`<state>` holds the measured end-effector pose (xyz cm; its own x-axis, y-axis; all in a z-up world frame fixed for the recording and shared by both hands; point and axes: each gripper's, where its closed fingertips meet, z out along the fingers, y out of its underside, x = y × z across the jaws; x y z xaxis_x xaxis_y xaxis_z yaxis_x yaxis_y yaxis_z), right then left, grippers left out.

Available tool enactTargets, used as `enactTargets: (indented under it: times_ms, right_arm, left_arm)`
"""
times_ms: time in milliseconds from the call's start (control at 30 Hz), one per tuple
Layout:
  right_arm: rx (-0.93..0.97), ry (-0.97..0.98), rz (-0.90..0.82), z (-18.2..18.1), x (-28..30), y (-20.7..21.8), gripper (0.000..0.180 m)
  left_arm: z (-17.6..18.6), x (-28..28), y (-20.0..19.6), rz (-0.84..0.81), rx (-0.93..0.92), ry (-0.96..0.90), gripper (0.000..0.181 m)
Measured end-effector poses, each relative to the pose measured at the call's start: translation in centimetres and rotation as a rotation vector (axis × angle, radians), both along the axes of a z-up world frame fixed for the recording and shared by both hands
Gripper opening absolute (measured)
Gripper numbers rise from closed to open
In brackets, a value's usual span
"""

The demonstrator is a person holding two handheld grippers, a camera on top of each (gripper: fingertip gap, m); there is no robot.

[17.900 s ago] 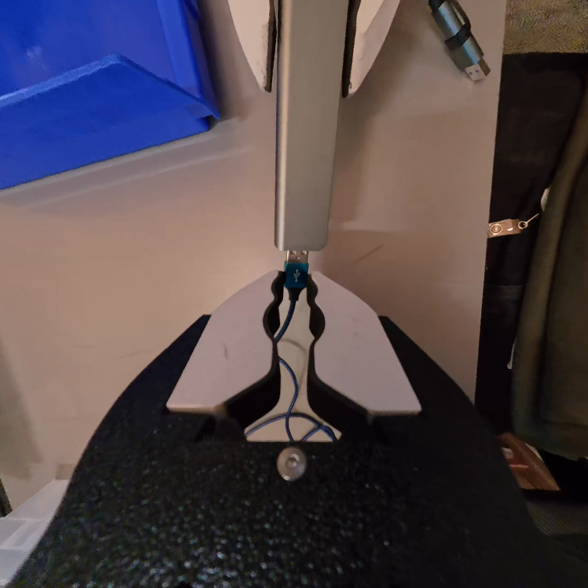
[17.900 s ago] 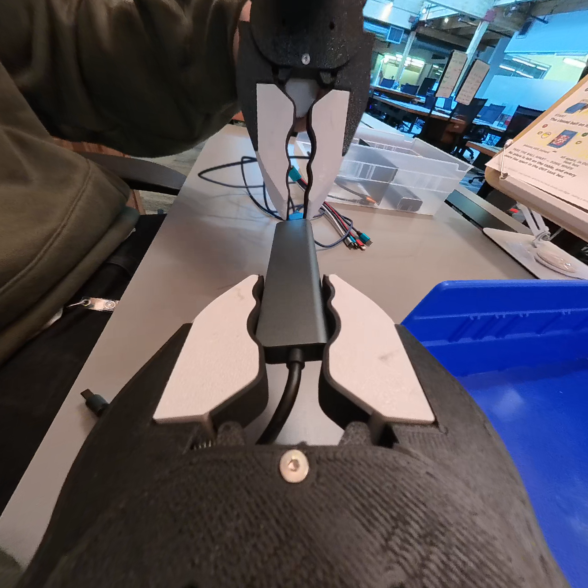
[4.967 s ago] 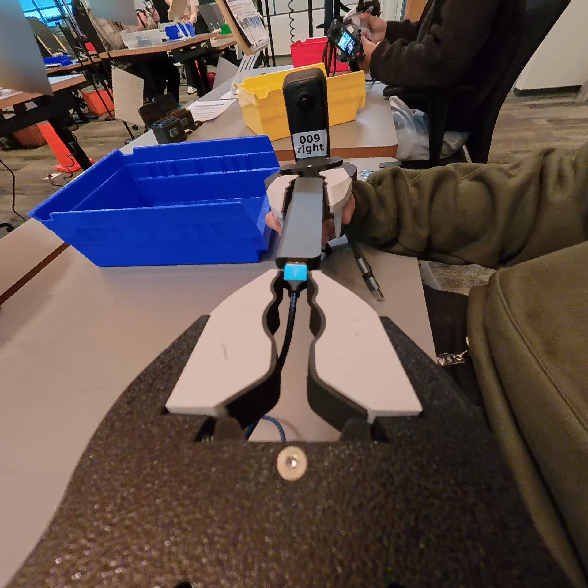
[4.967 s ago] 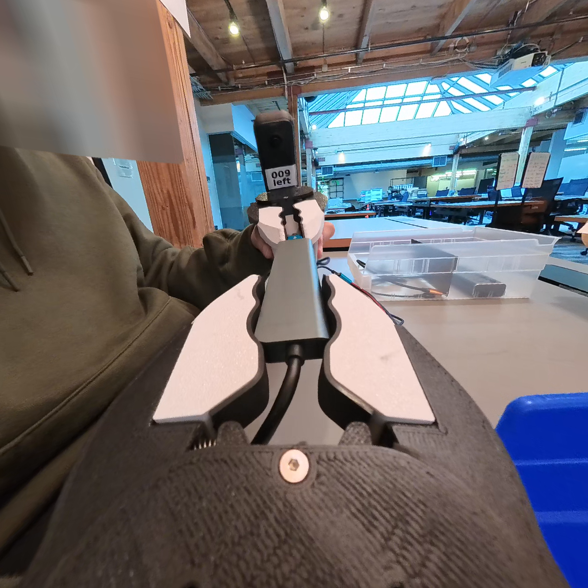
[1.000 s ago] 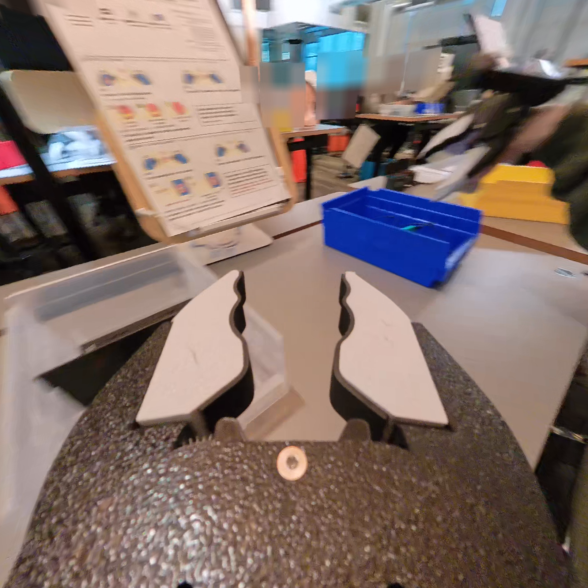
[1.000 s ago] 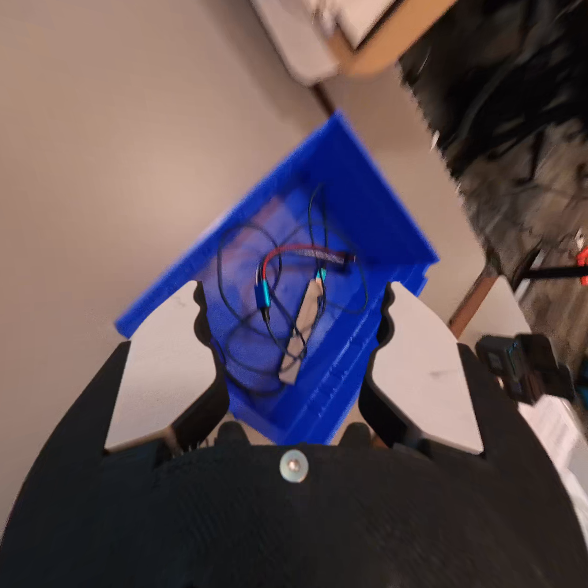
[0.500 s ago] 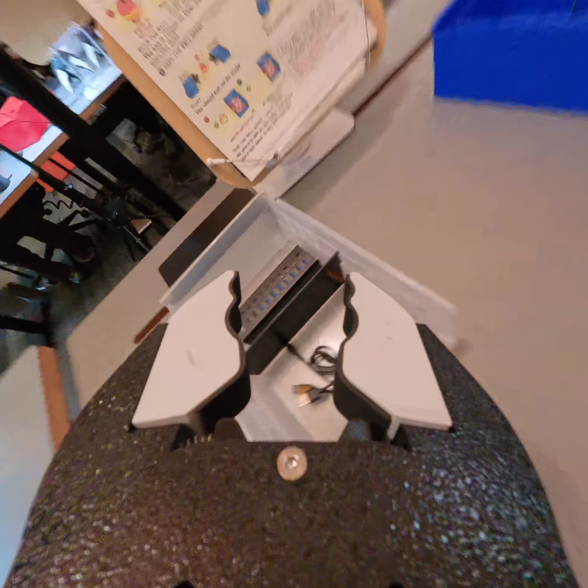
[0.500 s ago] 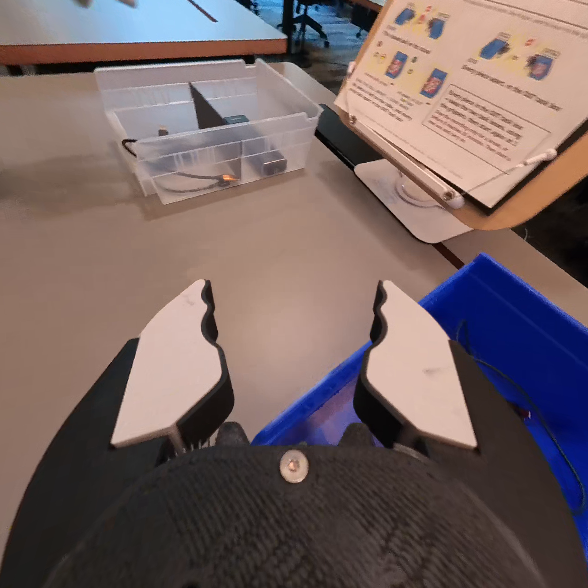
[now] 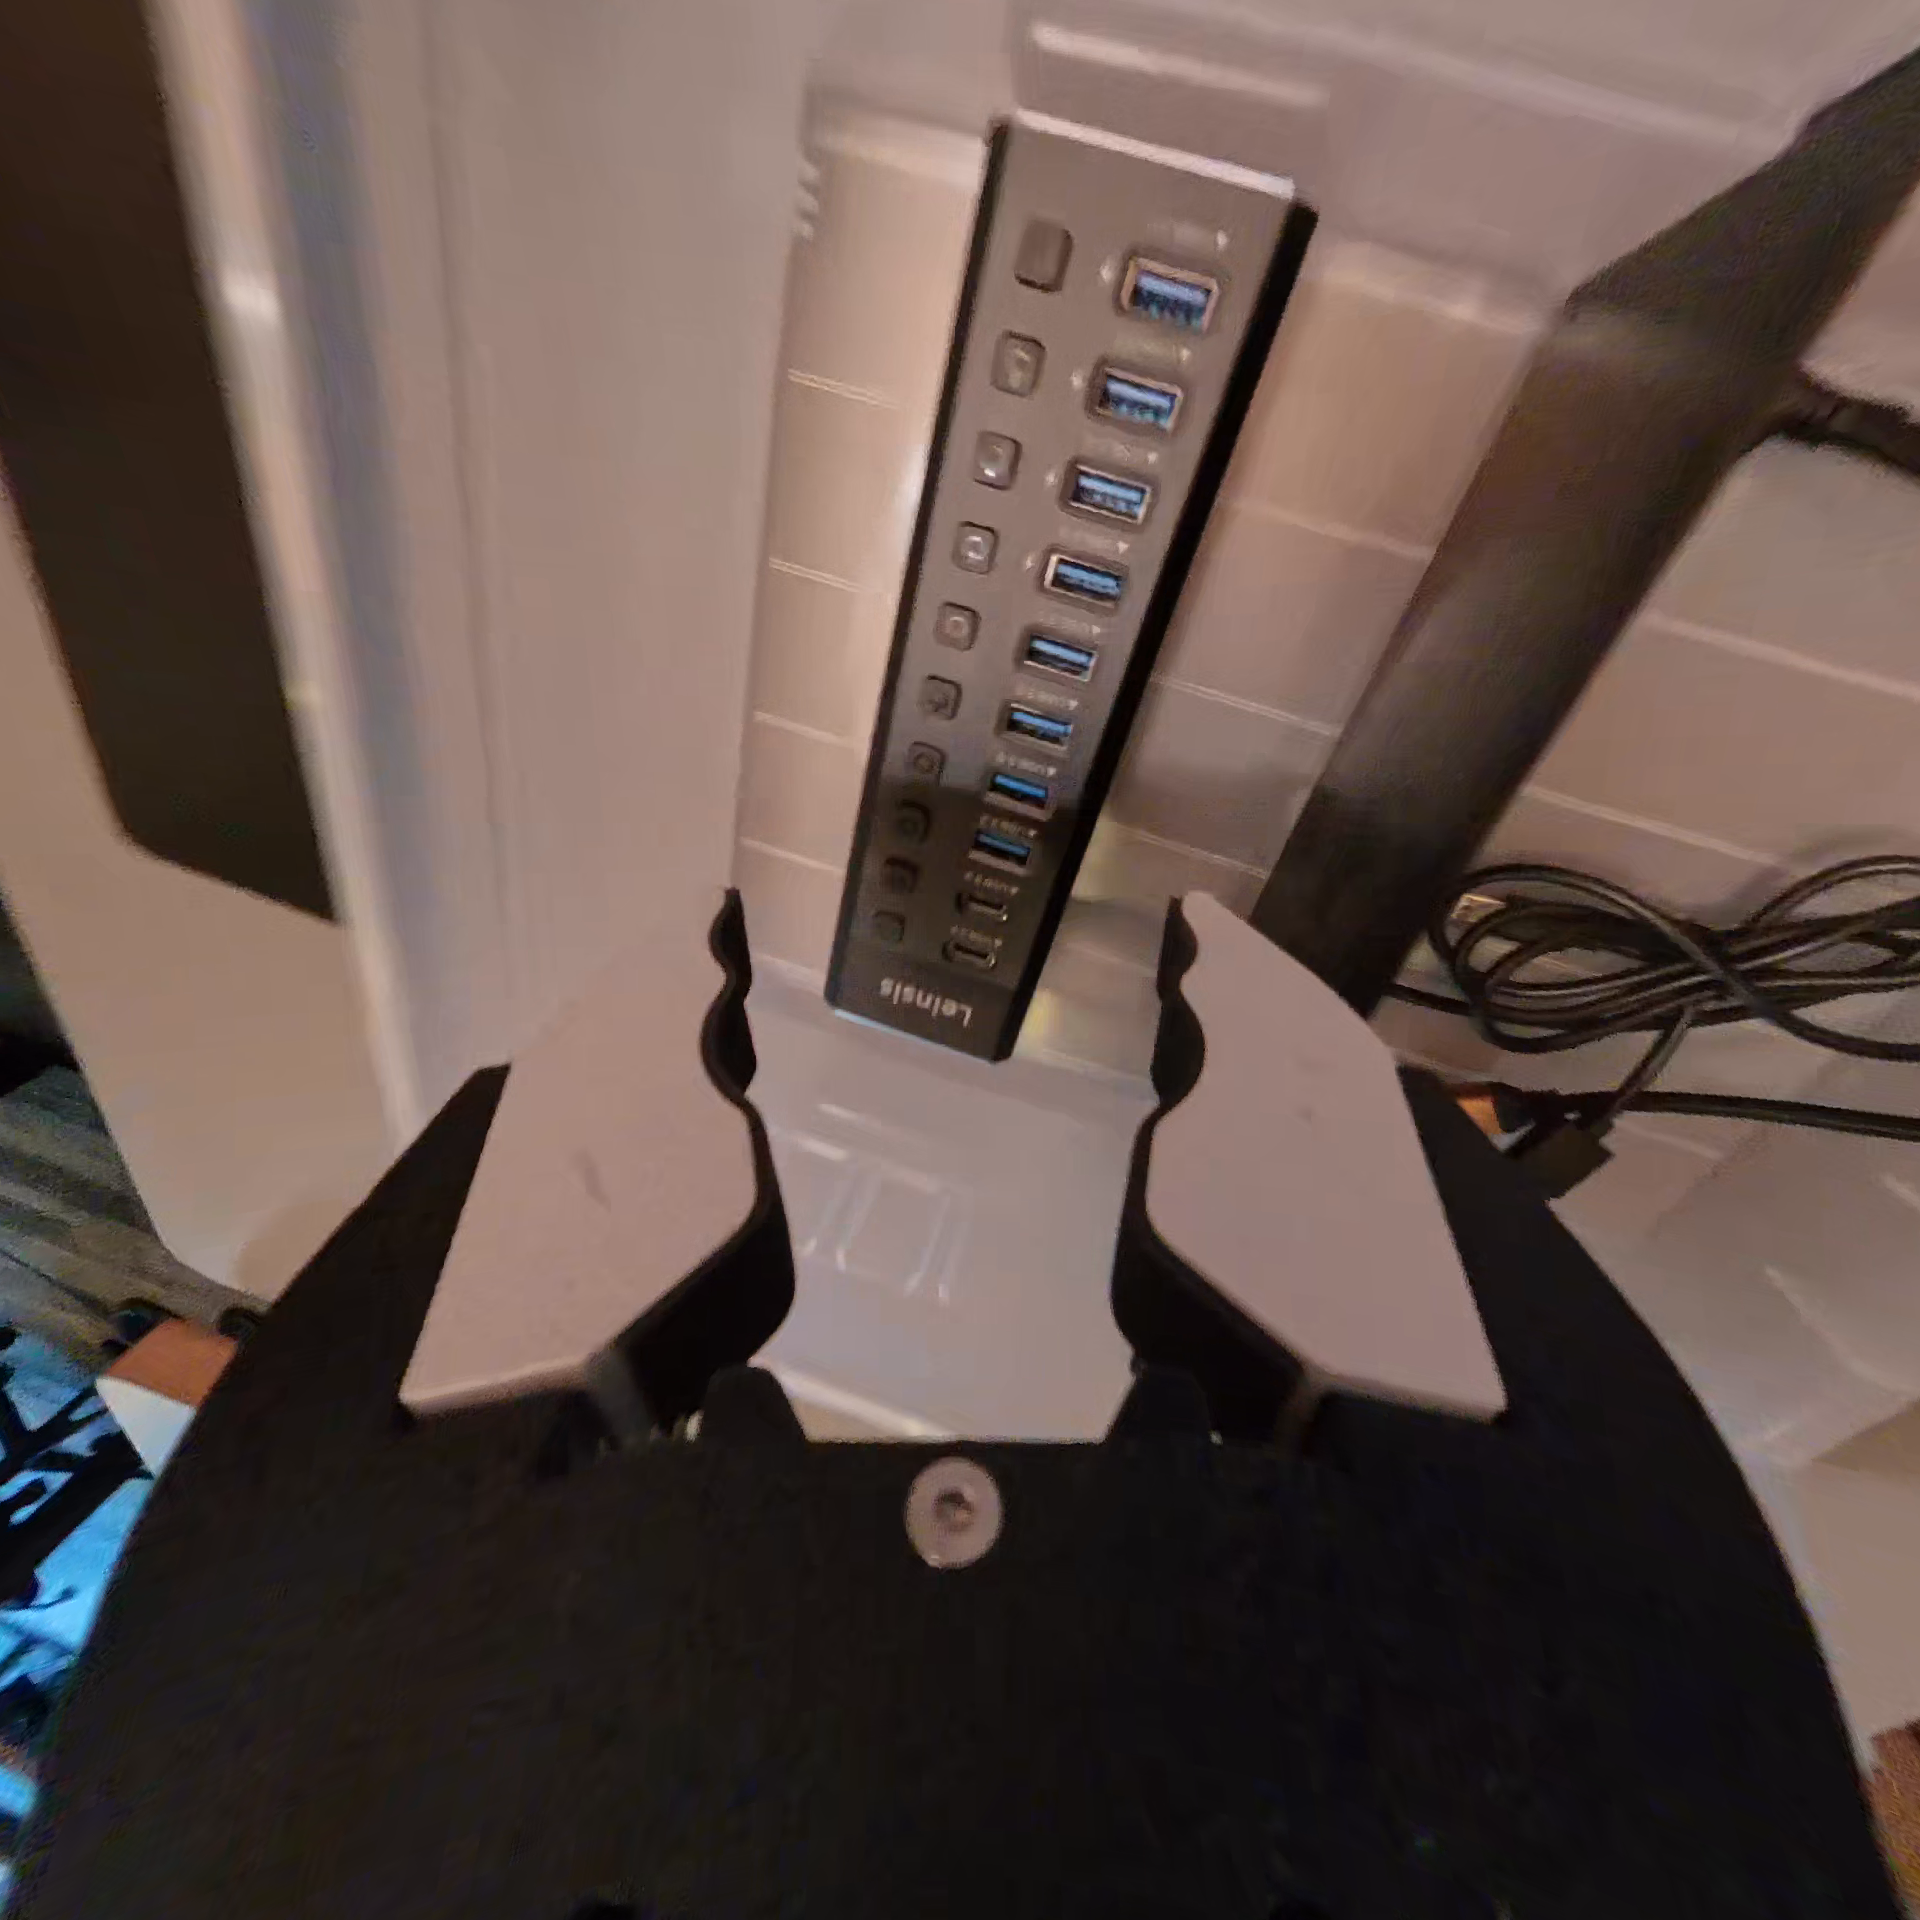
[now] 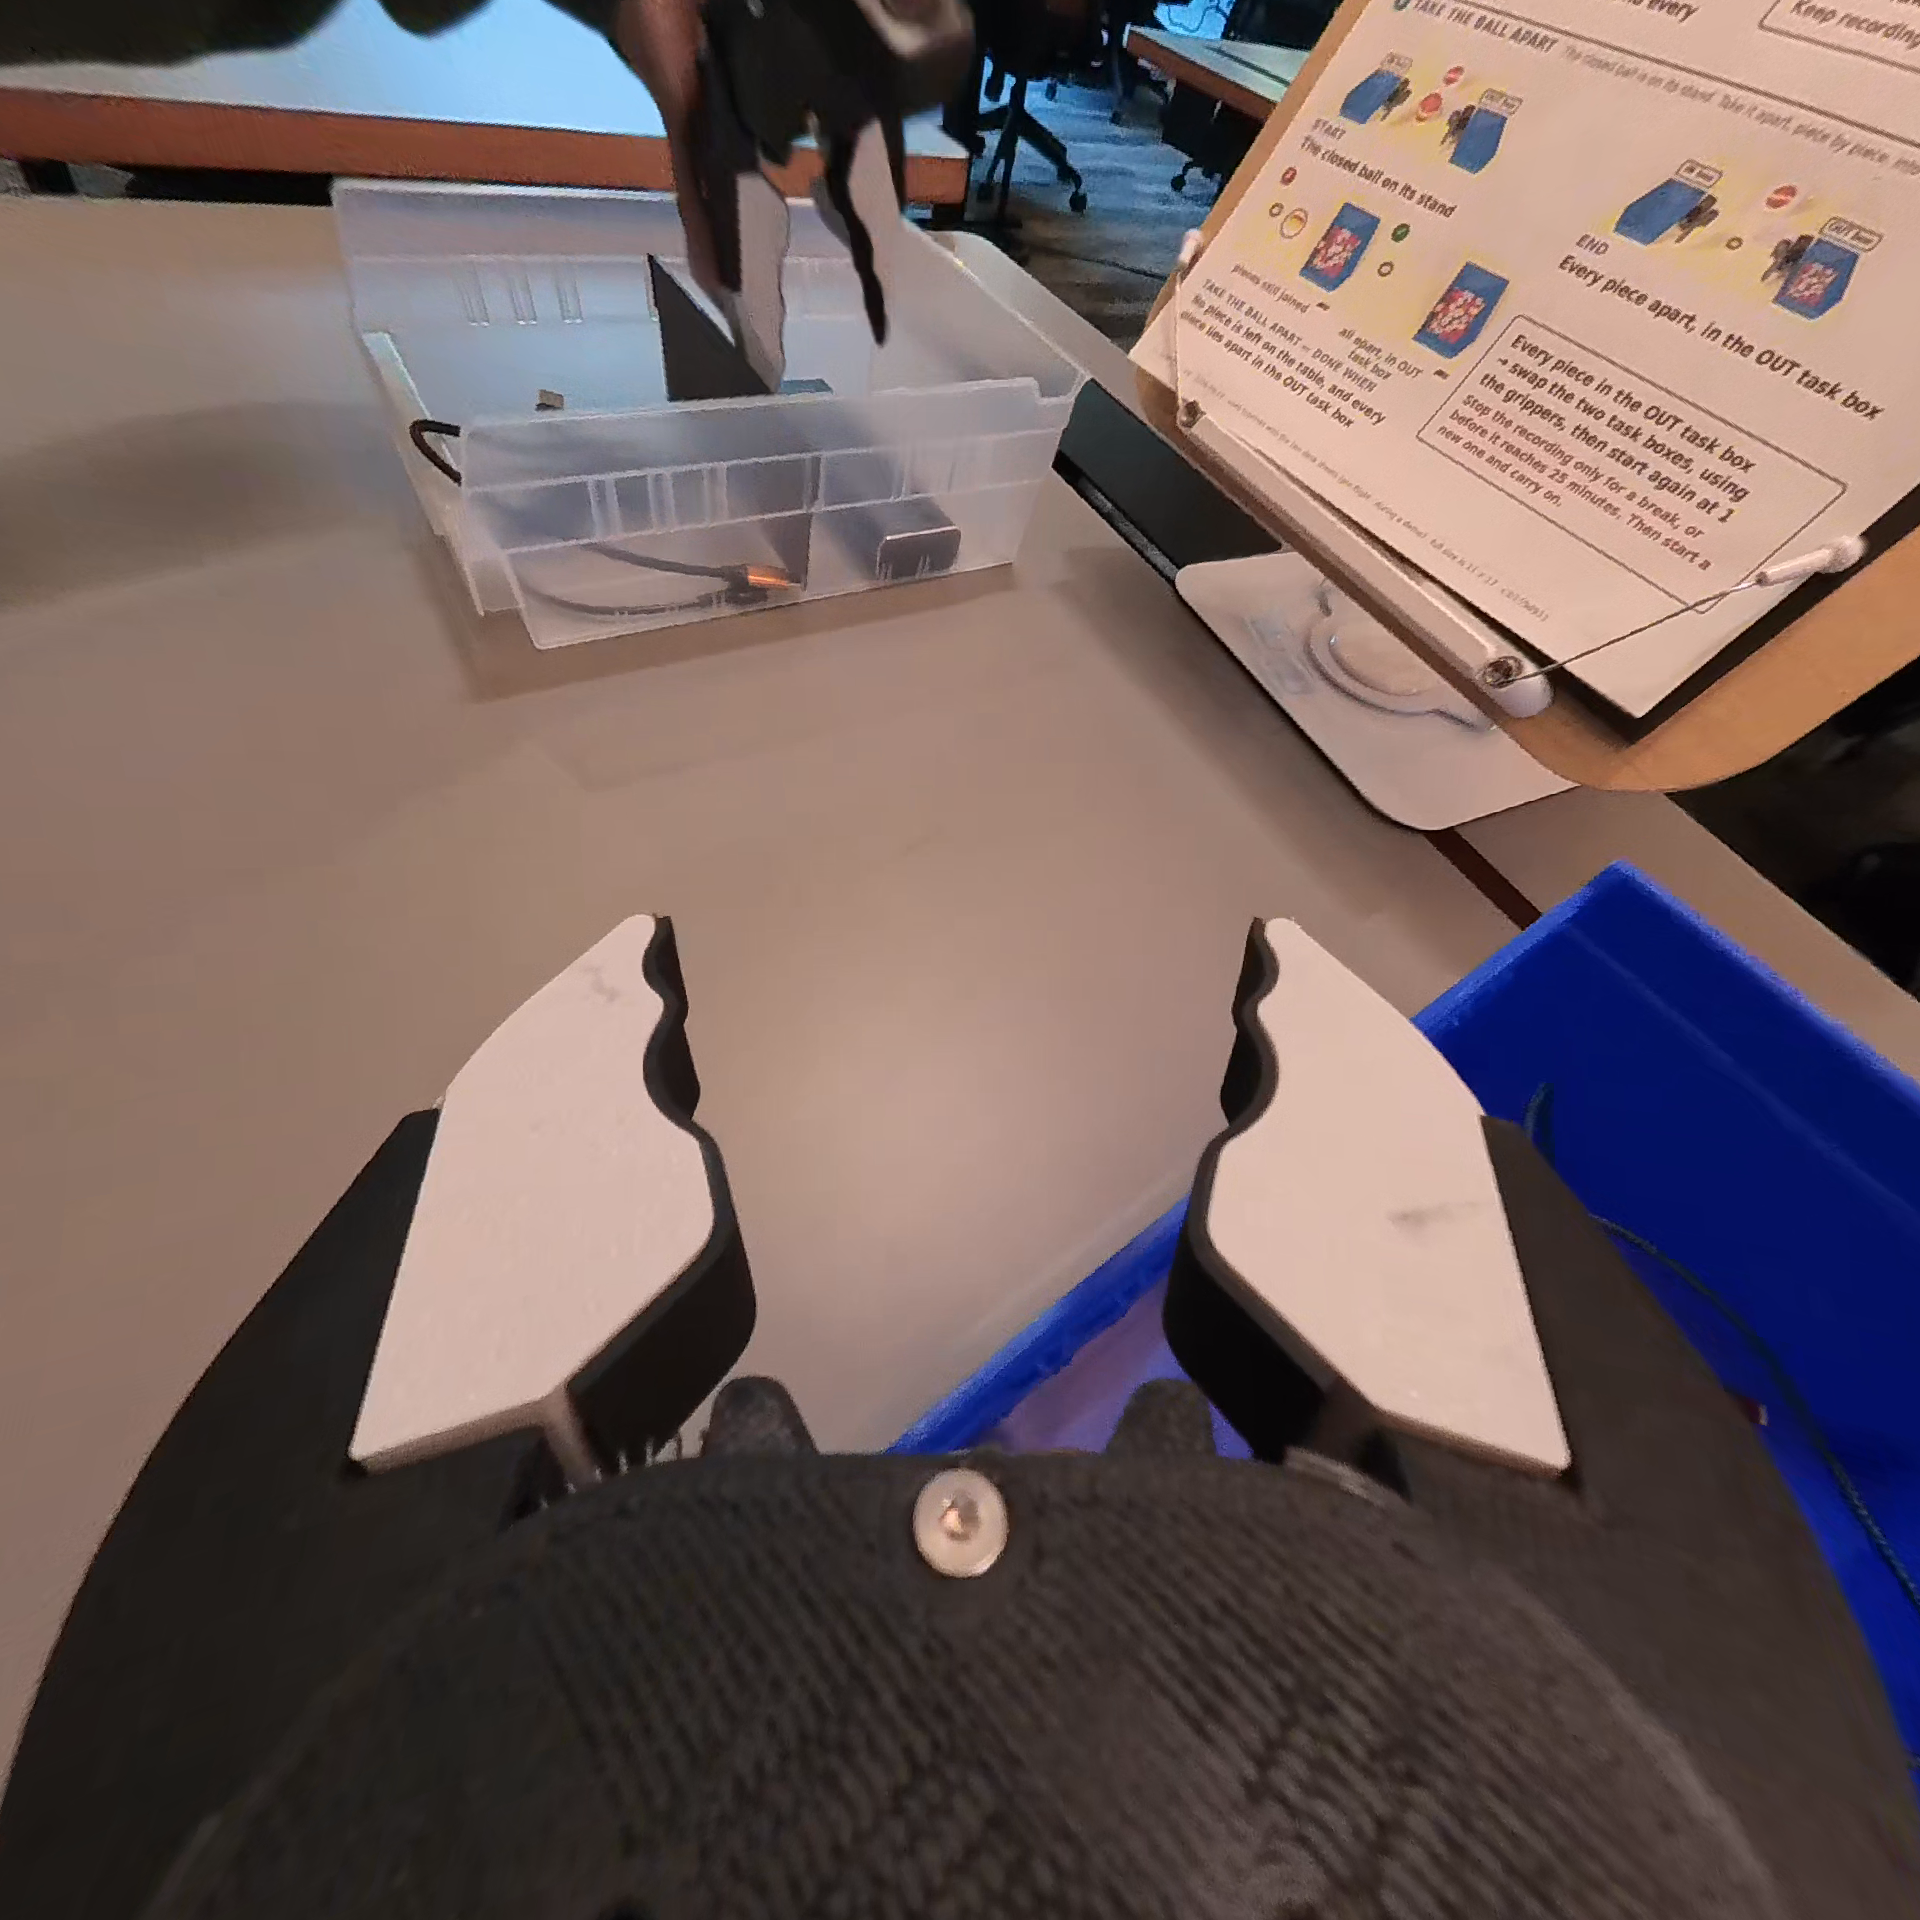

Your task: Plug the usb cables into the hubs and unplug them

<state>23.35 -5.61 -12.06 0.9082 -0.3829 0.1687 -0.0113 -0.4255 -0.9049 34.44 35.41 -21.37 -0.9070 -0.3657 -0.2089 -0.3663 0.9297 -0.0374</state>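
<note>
My left gripper (image 9: 956, 914) is open and empty. It points down into a clear tray (image 9: 935, 1226), just above the near end of a long black USB hub (image 9: 1070, 582) with a row of blue ports. A coiled black cable (image 9: 1714, 966) lies past a black divider (image 9: 1558, 520). My right gripper (image 10: 958, 925) is open and empty, low over the table beside a blue bin (image 10: 1538, 997). In the right wrist view the left gripper (image 10: 800, 260) hangs over the clear tray (image 10: 997, 436), which holds the hub (image 10: 894, 540) and a cable with an orange-tipped plug (image 10: 758, 577).
An instruction sheet on a wooden stand (image 10: 1558, 364) stands at the table's right edge, on a white base (image 10: 1351, 665). The blue bin holds a thin dark cable (image 10: 1818, 1403). Grey tabletop (image 10: 831, 831) lies between the tray and the bin. My hands' fingertips stand some 45 centimetres from each other.
My left gripper has dropped into the clear tray and now faces the long hub closely. My right gripper has shifted only slightly by the blue bin. Both stay open.
</note>
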Motion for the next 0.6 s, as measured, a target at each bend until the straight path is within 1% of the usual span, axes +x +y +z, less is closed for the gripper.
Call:
enactTargets:
  times_ms: [67,100,133,167,200,233,267,333,400,433,500,600]
  right_arm:
    - [0.007,0.016,0.005,-0.7,-0.4,-0.1,0.101]
    - [0.008,0.020,0.013,-1.0,-0.5,-0.1,0.101]
    - [-0.001,0.030,0.018,-1.4,-0.4,-0.1,0.101]
    - [-0.019,0.048,0.012,-2.0,-0.2,-0.2,0.101]
    - [-0.033,0.063,0.003,-2.5,0.1,-0.4,0.101]
    - [-0.034,0.070,-0.007,-2.8,0.5,-0.6,0.102]
    - [-0.027,0.076,-0.016,-3.0,0.8,-0.7,0.102]
    - [-0.030,0.097,-0.018,-3.6,1.0,-0.9,0.101]
    - [-0.036,0.101,-0.035,-3.9,1.3,-1.4,0.101]
    - [-0.034,0.101,-0.041,-3.9,1.4,-1.6,0.101]
    - [-0.012,0.107,-0.034,-3.7,1.4,-1.6,0.101]
    - [-0.001,0.117,-0.046,-3.8,1.6,-1.7,0.098]
  left_arm:
    - [-2.1,0.1,0.9,-0.042,0.116,0.060,0.080]
    - [-2.6,0.2,1.4,-0.042,0.168,0.087,0.079]
    - [-2.7,0.5,1.6,-0.044,0.194,0.104,0.083]
    - [-2.7,0.6,1.3,-0.055,0.176,0.119,0.081]
    - [-2.8,0.8,0.6,-0.068,0.126,0.126,0.060]
    - [-2.8,0.9,0.1,-0.076,0.088,0.139,0.055]
    - [-3.1,1.0,0.0,-0.066,0.081,0.150,0.058]
    - [-4.0,0.7,0.8,-0.063,0.135,0.191,0.067]
    - [-5.2,-0.4,2.1,-0.119,0.224,0.244,0.068]
    - [-5.6,-0.9,2.9,-0.155,0.282,0.277,0.080]
    - [-5.6,-0.9,3.2,-0.149,0.309,0.276,0.084]
    - [-5.6,-0.8,3.4,-0.146,0.333,0.284,0.071]
